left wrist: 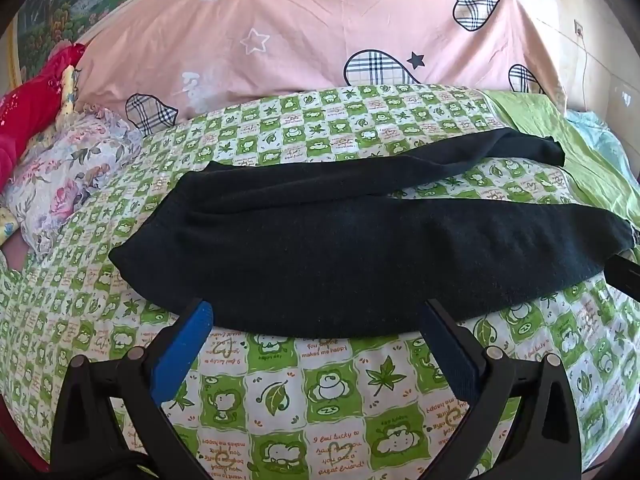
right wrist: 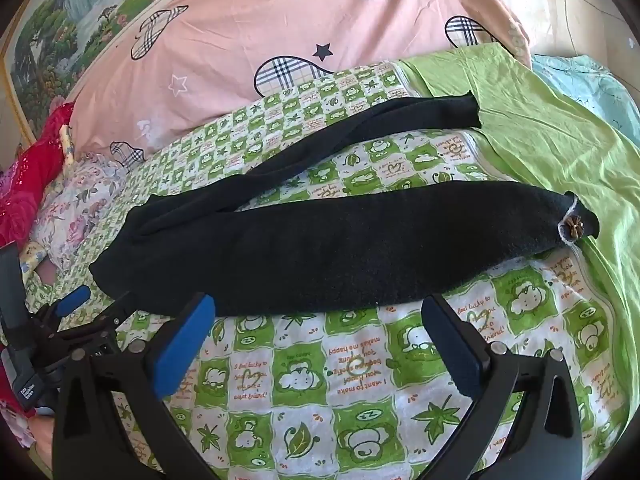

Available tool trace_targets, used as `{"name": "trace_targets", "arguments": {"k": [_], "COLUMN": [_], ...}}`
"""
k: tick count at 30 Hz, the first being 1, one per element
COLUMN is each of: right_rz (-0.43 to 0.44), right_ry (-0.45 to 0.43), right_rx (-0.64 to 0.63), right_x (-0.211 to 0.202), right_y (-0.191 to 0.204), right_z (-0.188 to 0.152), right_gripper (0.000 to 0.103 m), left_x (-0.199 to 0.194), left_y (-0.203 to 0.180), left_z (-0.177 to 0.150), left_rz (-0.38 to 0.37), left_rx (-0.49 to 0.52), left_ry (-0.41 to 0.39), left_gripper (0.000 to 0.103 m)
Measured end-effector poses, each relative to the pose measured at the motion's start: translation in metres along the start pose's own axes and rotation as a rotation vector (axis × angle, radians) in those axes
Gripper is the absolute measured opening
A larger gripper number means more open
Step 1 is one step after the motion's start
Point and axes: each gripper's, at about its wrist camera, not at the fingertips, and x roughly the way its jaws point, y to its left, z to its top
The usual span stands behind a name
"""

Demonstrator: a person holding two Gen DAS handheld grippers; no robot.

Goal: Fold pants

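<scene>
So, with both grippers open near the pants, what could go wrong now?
1. The pants lie on a soft checked sheet; the right gripper or left gripper may pinch the sheet together with the hem.
2. The two legs are spread apart, so a fold started now would probably come out uneven.
3. The near leg's cuff rests at the green sheet, which may drag along.

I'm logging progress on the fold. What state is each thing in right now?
Pants: unfolded, lying flat on the bedsheet, legs spread apart.
Left gripper: open, empty, at the pants' near edge.
Right gripper: open, empty, at the pants' near edge.
Bedsheet: spread out under the pants.
Quilt: bunched up behind the pants.
</scene>
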Motion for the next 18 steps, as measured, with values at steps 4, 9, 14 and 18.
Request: {"name": "trace_targets", "arguments": {"k": [4, 9, 14, 18], "right_rz": [0.004, 0.008, 0.003, 0.003], "right_ry": [-0.006, -0.007, -0.007, -0.006], "right_rx": [0.007, 0.011, 0.008, 0.005], "right_x": [0.000, -0.001, -0.002, 0.000], "right_y": [-0.001, -0.003, 0.000, -0.001], "right_z": [-0.003, -0.004, -0.004, -0.004], "right_gripper": [0.103, 0.103, 0.103, 0.103], "left_x": [-0.002, -0.002, -0.004, -0.004], "left_y": [-0.011, -0.011, -0.013, -0.014], "left_z": [-0.003, -0.003, -0.004, -0.003], "left_rz": [0.008, 0.004, 0.003, 0.001], "left_rx": [0.003, 0.003, 0.003, 0.004], "left_ry": [0.000, -0.005, -0.008, -0.005], "left_gripper": [0.103, 0.103, 0.103, 0.103]}}
